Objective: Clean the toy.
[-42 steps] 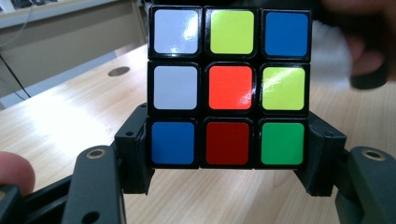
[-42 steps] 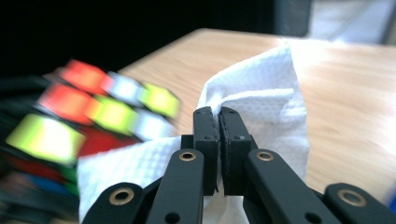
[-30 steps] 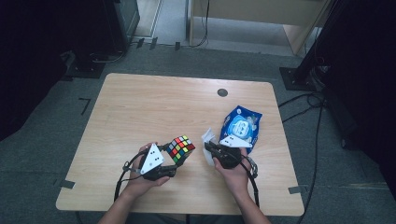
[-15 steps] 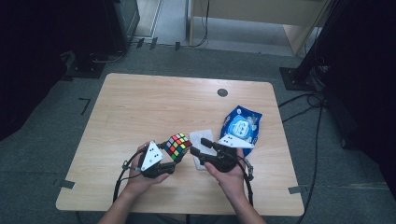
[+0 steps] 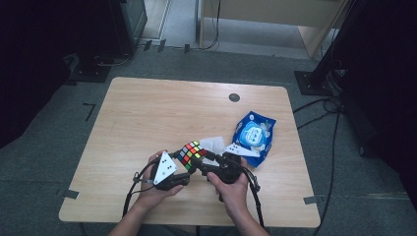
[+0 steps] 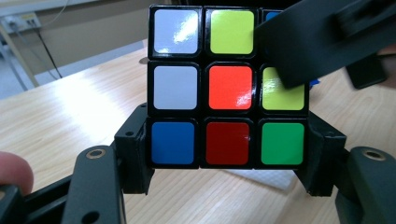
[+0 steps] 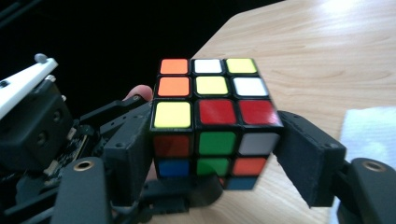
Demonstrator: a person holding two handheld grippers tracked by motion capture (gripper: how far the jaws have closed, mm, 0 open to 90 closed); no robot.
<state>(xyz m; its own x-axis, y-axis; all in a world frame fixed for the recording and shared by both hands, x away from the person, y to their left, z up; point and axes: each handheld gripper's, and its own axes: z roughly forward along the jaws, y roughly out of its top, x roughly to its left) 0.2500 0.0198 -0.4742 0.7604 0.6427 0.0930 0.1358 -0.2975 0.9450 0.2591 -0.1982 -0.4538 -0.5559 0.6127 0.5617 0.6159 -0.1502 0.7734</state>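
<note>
1. The Rubik's cube (image 6: 228,87) looks like hard plastic: a black body with glossy coloured stickers that catch glare.
2. The left gripper (image 6: 228,179) has matt black plastic jaws with a faintly grainy finish; the right gripper (image 7: 215,161) looks the same.
3. The grey three-cornered plate (image 5: 164,167) on the left gripper appears smooth and matt.
4. The table (image 5: 147,108) is pale wood-grain, smooth with a soft sheen.
5. The blue packet (image 5: 254,134) is shiny plastic film.
6. The white tissue (image 7: 369,133) looks like soft, matt paper or cloth.
</note>
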